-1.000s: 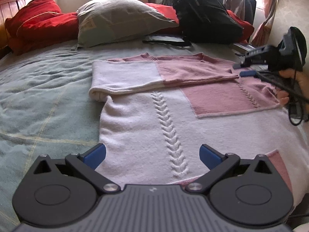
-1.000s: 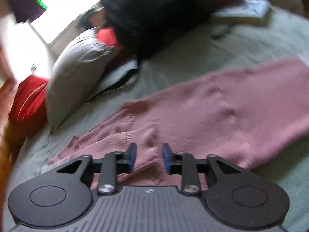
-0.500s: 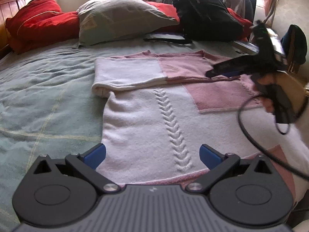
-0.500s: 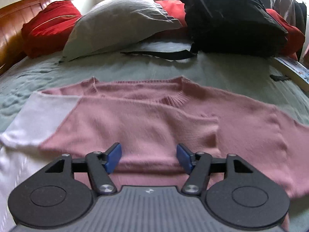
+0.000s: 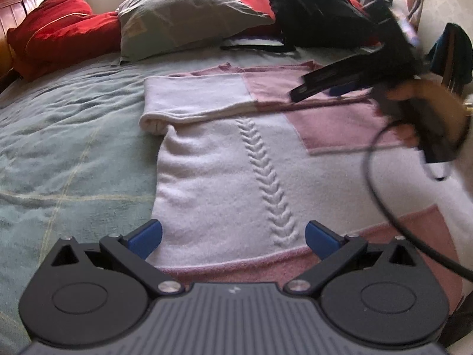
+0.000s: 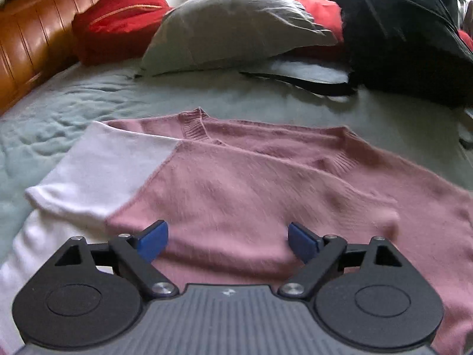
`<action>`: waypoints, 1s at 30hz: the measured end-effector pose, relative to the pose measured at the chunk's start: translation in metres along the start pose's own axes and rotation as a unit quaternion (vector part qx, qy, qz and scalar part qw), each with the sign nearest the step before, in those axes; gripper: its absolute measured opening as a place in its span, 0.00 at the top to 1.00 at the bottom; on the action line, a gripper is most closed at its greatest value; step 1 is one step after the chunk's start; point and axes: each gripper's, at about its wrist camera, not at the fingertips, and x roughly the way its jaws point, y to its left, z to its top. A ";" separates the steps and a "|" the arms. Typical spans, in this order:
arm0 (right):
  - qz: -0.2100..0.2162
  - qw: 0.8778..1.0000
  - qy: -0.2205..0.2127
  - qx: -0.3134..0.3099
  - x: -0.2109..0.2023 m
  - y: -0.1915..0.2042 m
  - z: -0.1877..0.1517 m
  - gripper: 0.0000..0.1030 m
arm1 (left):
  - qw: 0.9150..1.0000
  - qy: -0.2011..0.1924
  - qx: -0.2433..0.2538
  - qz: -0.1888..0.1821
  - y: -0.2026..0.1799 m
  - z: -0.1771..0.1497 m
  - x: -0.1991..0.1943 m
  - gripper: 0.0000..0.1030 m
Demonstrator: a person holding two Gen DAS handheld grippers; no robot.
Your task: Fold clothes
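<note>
While the pink-and-white knitted sweater (image 5: 236,159) lay spread flat on the pale green quilted bedspread (image 5: 68,136), both tools stood over it without gripping it. One sleeve (image 5: 207,97), white at the cuff end and pink toward the shoulder, was folded across the chest, its rolled edge lying over the top of the cable-knit braid (image 5: 266,177) running down the white body. The pink hem band sat nearest the left wrist camera.

The left gripper (image 5: 233,238) was held above the lower hem with its blue-padded jaws wide apart; nothing was between the pads. The right gripper (image 6: 227,238) was positioned over the pink folded sleeve and upper chest. Its jaws were opening, and no fabric was caught between them. In the left wrist view the same tool appeared at the right edge as a dark, blurred shape held in a hand (image 5: 419,109), with a black cable (image 5: 381,195) looping down across the sweater; whether its tips touched the knit could not be determined from that view.

Beyond the collar, a grey pillow (image 6: 236,23), red cushions (image 6: 118,17) and a black backpack (image 6: 399,35) lay at the head of the bed, against a wooden headboard (image 6: 35,44).
</note>
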 end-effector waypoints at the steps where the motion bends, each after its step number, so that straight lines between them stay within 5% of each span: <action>1: 0.011 1.000 -0.012 0.014 -0.016 -0.008 -0.003 0.11 | 1.000 0.000 0.003 -0.001 -0.002 0.000 -0.001 0.01; 6: 0.055 0.994 -0.056 0.071 -0.090 -0.056 -0.041 0.03 | 1.000 -0.007 0.023 -0.008 -0.019 0.002 -0.007 0.01; 15: 0.110 0.983 -0.033 0.144 -0.139 -0.098 -0.149 0.02 | 0.998 -0.018 0.052 -0.016 -0.065 0.009 -0.025 0.01; 21: 0.101 0.970 -0.115 0.190 -0.195 -0.150 -0.166 0.00 | 0.997 -0.024 0.063 -0.034 -0.097 0.014 -0.032 0.01; 30: 0.053 0.914 -0.197 0.349 -0.229 -0.309 -0.193 0.00 | 0.995 -0.026 0.073 -0.063 -0.145 0.022 -0.031 0.01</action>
